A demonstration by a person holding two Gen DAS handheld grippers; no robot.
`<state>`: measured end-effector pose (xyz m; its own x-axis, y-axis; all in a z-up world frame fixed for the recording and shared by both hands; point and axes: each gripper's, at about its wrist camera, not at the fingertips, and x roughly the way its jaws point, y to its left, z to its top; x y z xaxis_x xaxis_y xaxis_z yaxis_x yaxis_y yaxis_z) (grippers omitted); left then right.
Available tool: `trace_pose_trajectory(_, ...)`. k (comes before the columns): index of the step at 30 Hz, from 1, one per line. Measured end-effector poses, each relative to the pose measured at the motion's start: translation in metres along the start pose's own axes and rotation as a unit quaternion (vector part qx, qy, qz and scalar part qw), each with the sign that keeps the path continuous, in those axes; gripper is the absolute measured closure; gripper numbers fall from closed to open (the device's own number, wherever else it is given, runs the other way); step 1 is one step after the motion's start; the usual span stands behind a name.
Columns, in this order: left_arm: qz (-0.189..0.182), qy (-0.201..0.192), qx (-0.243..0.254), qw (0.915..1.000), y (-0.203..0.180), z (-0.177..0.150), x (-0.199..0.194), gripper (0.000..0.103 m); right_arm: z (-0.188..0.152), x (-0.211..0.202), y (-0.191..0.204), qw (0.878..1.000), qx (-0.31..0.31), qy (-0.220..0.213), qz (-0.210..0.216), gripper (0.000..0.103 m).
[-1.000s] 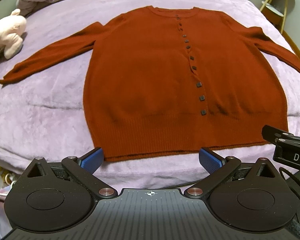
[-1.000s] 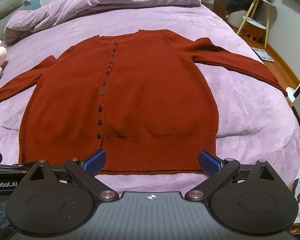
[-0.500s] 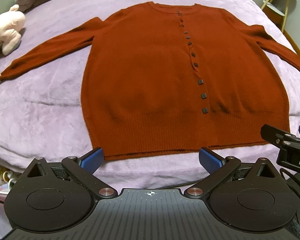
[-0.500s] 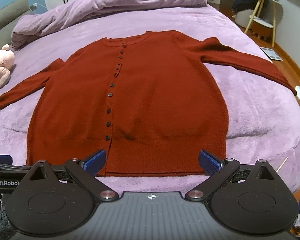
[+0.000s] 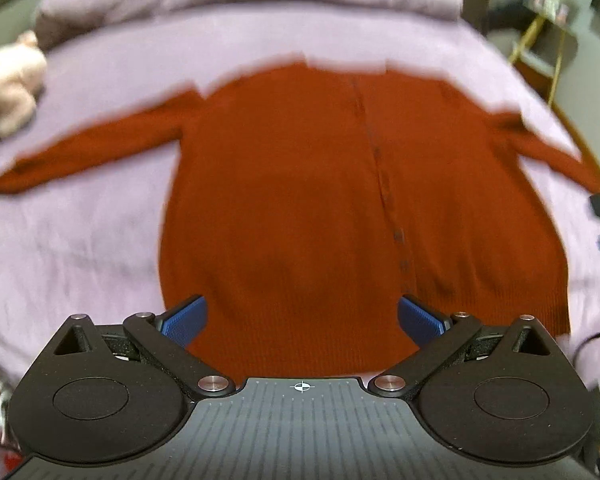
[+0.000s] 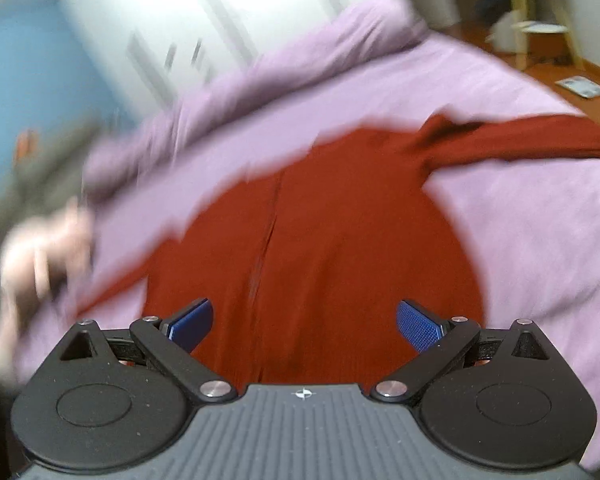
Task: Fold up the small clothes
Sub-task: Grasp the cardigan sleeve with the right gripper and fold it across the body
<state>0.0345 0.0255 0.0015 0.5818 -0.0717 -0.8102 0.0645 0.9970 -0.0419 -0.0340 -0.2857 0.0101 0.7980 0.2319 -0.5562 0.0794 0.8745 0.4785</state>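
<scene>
Spread-jawed grippers [image 5: 300, 316] over cardigan [image 5: 300, 208]

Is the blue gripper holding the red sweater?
No, the left gripper is wide open over the red sweater, with nothing pinched between its blue fingers.

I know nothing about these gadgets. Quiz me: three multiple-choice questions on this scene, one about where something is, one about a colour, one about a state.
1. Where does the cardigan lie?
A. flat on the purple bedspread
B. on the floor
C. over a chair

2. What colour are the fingertip pads of the left hand-held gripper?
A. green
B. blue
C. white

3. How stands the right hand-held gripper?
A. shut on a sleeve
B. shut and empty
C. open, holding nothing

Answers: 1 A, the bedspread shows all round it. 2 B, both pads are plainly blue. 3 C, its jaws are wide apart with only the flat cardigan seen between them.
</scene>
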Motion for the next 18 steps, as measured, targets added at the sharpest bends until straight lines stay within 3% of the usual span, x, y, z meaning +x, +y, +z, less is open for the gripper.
trace_pose_trajectory(2,-0.003,-0.052,0.004,0.9987,0.003,0.01,-0.003,0.0,0.022,0.0,-0.037,0.997,0.045,-0.058,-0.017,0.004)
trace_pose_trajectory(4,-0.024,-0.071,-0.004,0.9972,0.006,0.021,0.003,0.0,0.047,0.008,-0.087,0.989,0.102,-0.095,-0.053,0.008)
trace_pose_trajectory(7,-0.06,-0.052,-0.03,0.9964,0.008,0.037,0.022,0.0,0.071,0.024,-0.164,0.965,0.21,-0.125,-0.092,0.029)
trace_pose_trajectory(10,-0.064,-0.038,-0.041,0.9964,0.001,0.044,0.043,0.0,0.083,0.04,-0.225,0.94,0.285,-0.143,-0.124,0.055)
trace_pose_trajectory(14,-0.064,-0.016,-0.032,0.9973,-0.012,0.052,0.067,0.0,0.081,0.063,-0.28,0.904,0.371,-0.155,-0.144,0.06)
trace_pose_trajectory(18,-0.081,-0.002,-0.025,0.9964,-0.017,0.059,0.086,0.001,0.078,0.074,-0.314,0.873,0.427,-0.193,-0.133,0.067)
